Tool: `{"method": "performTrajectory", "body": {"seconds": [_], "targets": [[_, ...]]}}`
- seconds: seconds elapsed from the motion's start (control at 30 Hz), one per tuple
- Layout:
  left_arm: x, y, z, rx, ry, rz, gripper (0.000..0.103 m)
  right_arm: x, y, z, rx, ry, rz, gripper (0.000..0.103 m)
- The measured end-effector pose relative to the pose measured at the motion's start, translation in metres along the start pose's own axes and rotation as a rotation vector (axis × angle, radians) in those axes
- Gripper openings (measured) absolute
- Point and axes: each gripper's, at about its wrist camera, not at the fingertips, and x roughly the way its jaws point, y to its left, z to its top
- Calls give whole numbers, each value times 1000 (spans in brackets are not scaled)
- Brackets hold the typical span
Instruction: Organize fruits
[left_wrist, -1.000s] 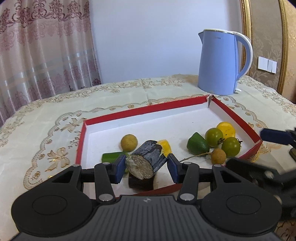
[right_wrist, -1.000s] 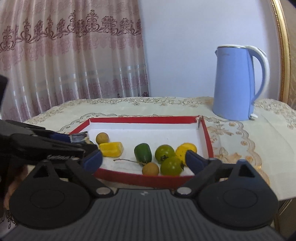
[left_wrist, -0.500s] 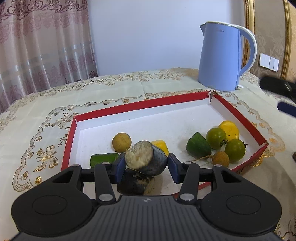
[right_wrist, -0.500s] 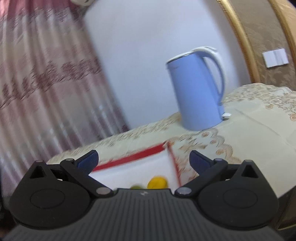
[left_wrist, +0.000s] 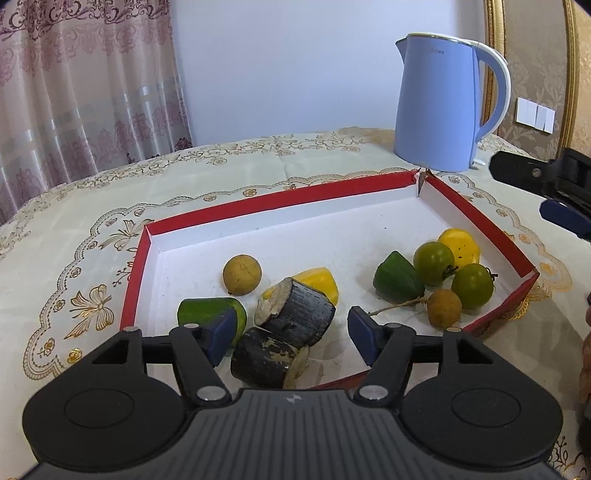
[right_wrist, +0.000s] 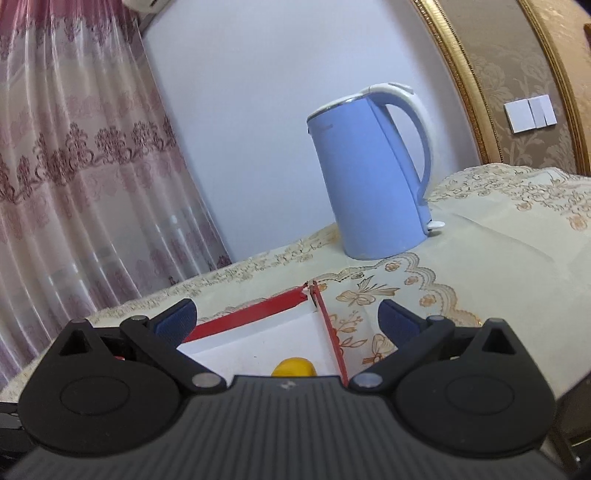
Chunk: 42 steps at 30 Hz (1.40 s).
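A: What changed?
B: Left gripper (left_wrist: 288, 334) let go, fingers now apart; its dark banana piece (left_wrist: 295, 312) lies on another in the red tray (left_wrist: 476, 218), near edge

A: Right gripper (right_wrist: 286, 317)?
B: Lifted away, fingers apart, empty

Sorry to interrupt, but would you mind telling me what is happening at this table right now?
A person is sorting fruit into a red-edged tray. The left hand-held gripper is open, its blue pads either side of two blackened banana chunks that lie in the tray beside green and yellow pieces. The right hand-held gripper is open and empty, held above the tray's far corner near the blue kettle.
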Motion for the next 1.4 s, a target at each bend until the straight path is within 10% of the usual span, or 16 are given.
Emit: {"method": "performTrajectory", "body": {"seconds": [0.23,1.4], "targets": [[-5,1,0,-4,-8,-4,84,-24,0,-12,35,-42,24,103],[-60,30,-11,-78,10,29,103,-18,-16,-18,135,12,-21,103]]}}
